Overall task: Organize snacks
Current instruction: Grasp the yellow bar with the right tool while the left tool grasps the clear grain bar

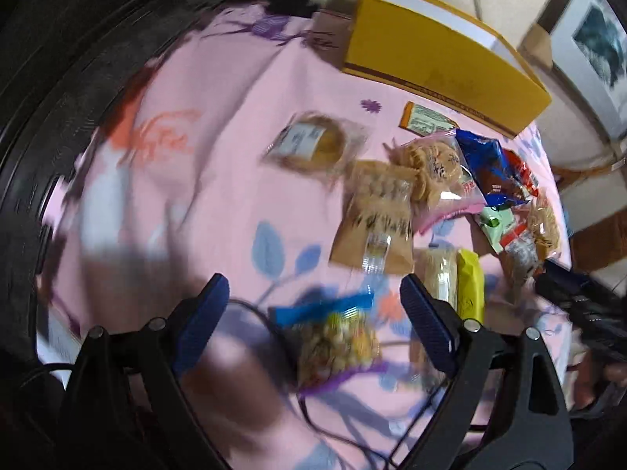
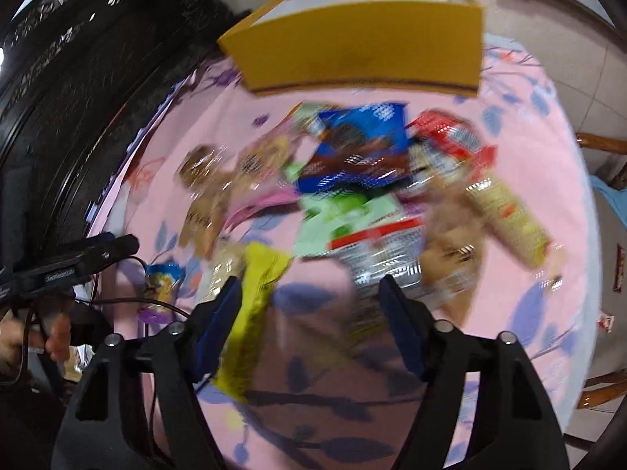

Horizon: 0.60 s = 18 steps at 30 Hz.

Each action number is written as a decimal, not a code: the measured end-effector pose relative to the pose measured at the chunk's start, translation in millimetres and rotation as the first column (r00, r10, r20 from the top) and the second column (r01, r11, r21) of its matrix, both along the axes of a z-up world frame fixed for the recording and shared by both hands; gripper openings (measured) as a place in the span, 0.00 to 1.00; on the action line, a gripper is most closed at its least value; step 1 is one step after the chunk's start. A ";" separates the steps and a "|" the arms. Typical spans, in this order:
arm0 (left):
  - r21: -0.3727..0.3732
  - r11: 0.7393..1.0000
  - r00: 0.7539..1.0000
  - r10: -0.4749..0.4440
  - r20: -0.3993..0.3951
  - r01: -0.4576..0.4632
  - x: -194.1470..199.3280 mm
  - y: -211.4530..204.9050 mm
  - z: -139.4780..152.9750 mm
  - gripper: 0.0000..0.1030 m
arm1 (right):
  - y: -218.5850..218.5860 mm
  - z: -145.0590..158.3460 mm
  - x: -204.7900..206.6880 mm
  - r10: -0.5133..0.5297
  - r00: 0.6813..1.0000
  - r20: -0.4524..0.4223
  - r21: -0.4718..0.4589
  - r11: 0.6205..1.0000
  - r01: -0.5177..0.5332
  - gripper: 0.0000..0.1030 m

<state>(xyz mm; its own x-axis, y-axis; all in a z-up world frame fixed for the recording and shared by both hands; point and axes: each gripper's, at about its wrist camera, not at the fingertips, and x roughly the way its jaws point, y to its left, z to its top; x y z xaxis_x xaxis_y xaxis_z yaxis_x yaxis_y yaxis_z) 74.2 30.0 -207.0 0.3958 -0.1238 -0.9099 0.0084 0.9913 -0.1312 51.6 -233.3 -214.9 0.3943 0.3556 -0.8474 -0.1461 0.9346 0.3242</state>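
Observation:
Snack packets lie in a heap on a pink flowered cloth [image 1: 219, 180]. A small bag of mixed nuts [image 1: 333, 337] with a blue top lies between the fingers of my left gripper [image 1: 313, 309], which is open above it. My right gripper [image 2: 309, 305] is open over the cloth; a yellow packet [image 2: 254, 293] lies by its left finger [image 2: 223, 313], and a silver and red packet [image 2: 376, 250] sits just beyond. A blue bag [image 2: 352, 149] and a red bag [image 2: 446, 137] top the heap. An open yellow box [image 2: 364, 51] stands behind it. Both views are blurred.
The yellow box [image 1: 439, 58] stands at the cloth's far edge, with an orange bar [image 1: 427, 119] in front of it. Dark carved furniture [image 2: 78, 78] borders the left side. A black cable [image 2: 129, 297] trails near the left gripper [image 2: 78, 258]. A wooden chair [image 2: 603, 156] is at the right.

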 end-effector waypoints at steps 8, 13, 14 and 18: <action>0.014 0.999 0.998 0.042 0.041 -0.043 -32.9 29.2 23.7 0.88 | 45.6 -33.1 5.3 0.055 0.997 -0.062 -0.051 0.997 -0.058 0.43; 0.002 1.000 0.998 -0.004 0.064 0.004 -30.8 19.7 25.6 0.88 | 60.2 -37.8 2.0 0.080 0.996 -0.047 -0.154 0.984 -0.087 0.35; -0.002 1.000 0.998 -0.021 0.064 0.021 -27.9 15.5 25.2 0.88 | 59.8 -37.2 1.1 0.079 0.996 -0.051 -0.166 0.982 -0.087 0.28; -0.034 0.994 0.992 -0.105 0.069 0.108 -10.0 -13.1 22.2 0.88 | 41.6 -37.0 -8.9 0.022 0.998 -0.056 -0.238 0.971 -0.035 0.21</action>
<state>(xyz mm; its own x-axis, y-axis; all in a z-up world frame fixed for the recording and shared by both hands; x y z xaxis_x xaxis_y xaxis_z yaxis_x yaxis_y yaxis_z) 64.3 16.9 -184.8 0.4389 -0.2020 -0.8755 0.1238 0.9787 -0.1638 42.7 -191.7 -251.9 0.3393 0.1510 -0.9285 -0.1621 0.9817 0.1004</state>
